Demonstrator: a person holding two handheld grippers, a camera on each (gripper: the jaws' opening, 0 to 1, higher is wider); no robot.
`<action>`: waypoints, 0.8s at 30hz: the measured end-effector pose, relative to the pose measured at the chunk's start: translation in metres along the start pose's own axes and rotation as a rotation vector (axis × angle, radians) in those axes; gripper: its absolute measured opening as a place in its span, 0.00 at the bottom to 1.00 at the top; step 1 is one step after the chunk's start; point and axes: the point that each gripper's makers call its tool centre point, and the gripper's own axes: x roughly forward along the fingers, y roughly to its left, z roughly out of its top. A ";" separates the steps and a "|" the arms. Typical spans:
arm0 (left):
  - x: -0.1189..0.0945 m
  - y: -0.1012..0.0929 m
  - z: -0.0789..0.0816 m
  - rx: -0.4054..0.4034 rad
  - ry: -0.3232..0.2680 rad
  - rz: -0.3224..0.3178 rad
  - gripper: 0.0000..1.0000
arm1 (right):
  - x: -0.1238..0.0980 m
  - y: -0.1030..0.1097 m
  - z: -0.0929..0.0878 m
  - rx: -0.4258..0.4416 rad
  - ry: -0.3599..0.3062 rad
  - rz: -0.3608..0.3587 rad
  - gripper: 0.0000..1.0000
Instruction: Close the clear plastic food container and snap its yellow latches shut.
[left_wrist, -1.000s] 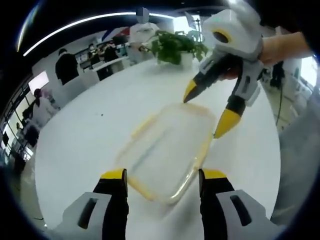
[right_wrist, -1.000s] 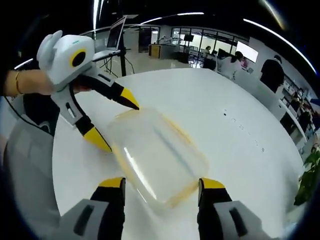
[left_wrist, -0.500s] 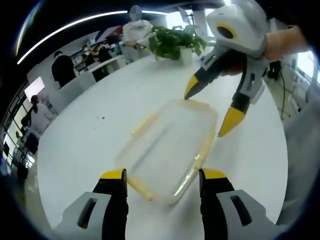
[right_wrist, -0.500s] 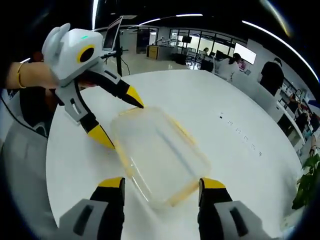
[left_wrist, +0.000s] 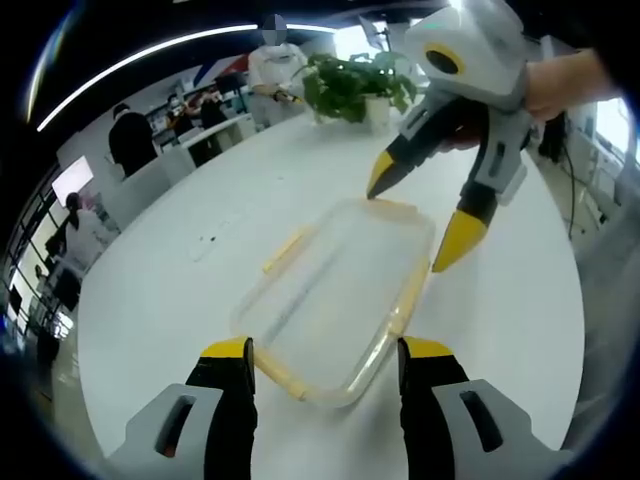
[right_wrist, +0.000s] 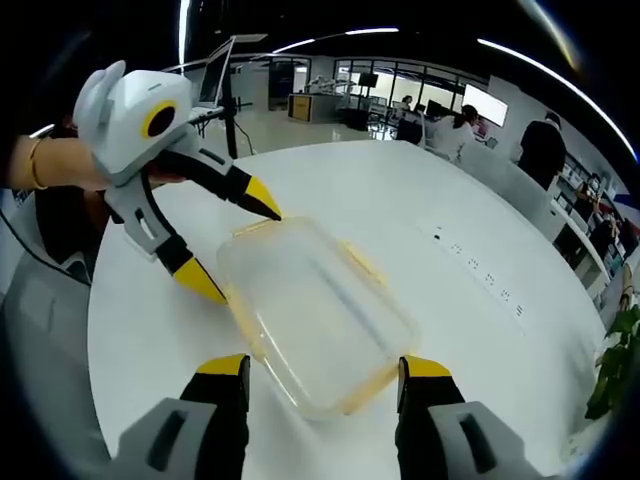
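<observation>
The clear plastic container (left_wrist: 335, 290) lies flat on the white round table (left_wrist: 180, 290) with its lid on. One yellow latch (left_wrist: 289, 250) on a long side sticks outward, seen also as the latch (right_wrist: 362, 262) in the right gripper view. My left gripper (left_wrist: 328, 352) is open, its jaws straddling the container's near end. My right gripper (left_wrist: 418, 215) is open at the far end, one fingertip (left_wrist: 379, 181) touching the far corner. In the right gripper view the container (right_wrist: 315, 310) sits between my right gripper (right_wrist: 323, 366) and the open left gripper (right_wrist: 235, 243).
A potted plant (left_wrist: 355, 85) stands at the table's far edge. Several people (left_wrist: 132, 135) sit at desks beyond it. A laptop on a stand (right_wrist: 225, 65) is behind the table. The person's hand (right_wrist: 45, 165) holds the left gripper.
Both views shifted slightly with the hands. The container stays in place and both grippers remain open at its two ends.
</observation>
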 end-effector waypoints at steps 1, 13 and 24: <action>0.000 0.000 0.000 0.001 0.000 0.001 0.55 | 0.000 0.000 0.000 -0.004 0.000 -0.005 0.58; -0.014 0.002 -0.002 -0.021 0.011 0.033 0.57 | -0.005 0.002 -0.001 0.042 -0.030 -0.011 0.60; -0.040 -0.004 0.000 -0.036 -0.012 0.057 0.58 | -0.025 0.012 -0.002 0.095 -0.061 -0.022 0.60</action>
